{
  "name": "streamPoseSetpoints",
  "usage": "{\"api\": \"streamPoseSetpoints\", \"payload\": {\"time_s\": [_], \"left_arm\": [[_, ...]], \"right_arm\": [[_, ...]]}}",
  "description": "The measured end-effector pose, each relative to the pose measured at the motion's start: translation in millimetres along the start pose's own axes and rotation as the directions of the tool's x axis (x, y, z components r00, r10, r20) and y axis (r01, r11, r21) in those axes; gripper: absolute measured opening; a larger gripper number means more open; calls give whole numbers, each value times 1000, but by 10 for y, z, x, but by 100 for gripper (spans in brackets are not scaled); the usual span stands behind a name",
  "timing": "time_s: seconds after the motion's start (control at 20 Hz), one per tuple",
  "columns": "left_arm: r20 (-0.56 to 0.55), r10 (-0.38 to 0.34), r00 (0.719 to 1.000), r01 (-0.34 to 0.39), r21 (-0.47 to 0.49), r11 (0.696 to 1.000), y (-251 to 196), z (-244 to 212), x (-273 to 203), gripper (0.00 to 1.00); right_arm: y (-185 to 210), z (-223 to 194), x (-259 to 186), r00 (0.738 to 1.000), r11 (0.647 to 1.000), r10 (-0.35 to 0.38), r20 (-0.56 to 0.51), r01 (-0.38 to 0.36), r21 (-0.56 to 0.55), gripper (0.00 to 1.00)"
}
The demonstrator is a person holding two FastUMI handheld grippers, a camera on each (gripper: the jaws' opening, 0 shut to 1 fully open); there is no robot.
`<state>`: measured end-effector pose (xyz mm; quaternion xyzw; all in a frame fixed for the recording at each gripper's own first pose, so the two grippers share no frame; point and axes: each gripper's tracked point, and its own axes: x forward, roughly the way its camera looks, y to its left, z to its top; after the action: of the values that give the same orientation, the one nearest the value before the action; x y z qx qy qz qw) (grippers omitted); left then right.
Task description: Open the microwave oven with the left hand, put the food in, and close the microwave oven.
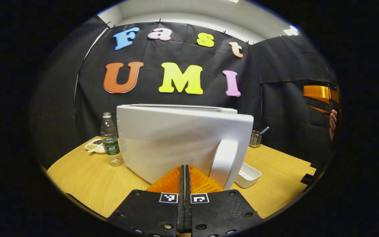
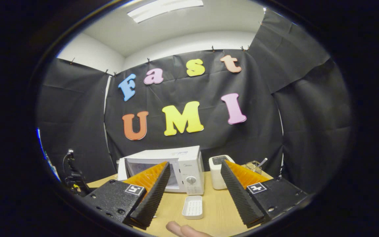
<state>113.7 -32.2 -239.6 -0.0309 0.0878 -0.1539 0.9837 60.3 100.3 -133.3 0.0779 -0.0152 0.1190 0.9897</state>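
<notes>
my left claw [image 1: 185,184] is shut tight, its two fingers pressed flat together w/ nothing between them. it sits low, right in front of the microwave [image 1: 183,141]. from the left gripper view i see the white box up close, w/ the curved white handle [image 1: 224,163] just to the right of my fingertips. can't tell if the tips touch the box. a water bottle [image 1: 111,140] stands on the desk [image 1: 87,179] left of the microwave, & a small plate of snacks [image 1: 94,146] lies behind the bottle. a white tray [image 1: 248,175] lies on the desk by the microwave's right bottom corner. a wire cup [image 1: 255,138] w/ a spoon in it stands farther back. far right, a hand [image 1: 333,123] holds an orange thing.

my right claw [image 2: 192,187] is wide open & holds nothing. in the right gripper view it's well back from the microwave [image 2: 163,169], whose door looks closed. a white box-shaped thing [image 2: 218,171] stands just right of it. the white tray [image 2: 192,207] lies on the desk [image 2: 215,214] between my two fingers. fingertips [image 2: 184,230] of a hand poke in at the bottom edge.
</notes>
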Motion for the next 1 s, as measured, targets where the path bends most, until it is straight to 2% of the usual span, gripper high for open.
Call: {"api": "streamPoseSetpoints", "payload": {"time_s": [0.3,0.55,0.75,1.0], "left_arm": [[-3,-85,996,85,52,995,-436,114,418,0],[-16,-55,998,56,100,993,-522,104,882,0],[23,-46,999,46,32,998,-491,208,1144,0],[49,-29,998,29,2,1000,-447,302,1352,0]], "right_arm": [[-260,-40,117,999,998,-10,-36,12,61,98],[-385,-55,197,999,997,-12,-42,15,72,98],[-486,-63,260,999,998,-15,-49,18,63,98],[-587,-109,298,998,998,-20,-53,23,63,98]]}}
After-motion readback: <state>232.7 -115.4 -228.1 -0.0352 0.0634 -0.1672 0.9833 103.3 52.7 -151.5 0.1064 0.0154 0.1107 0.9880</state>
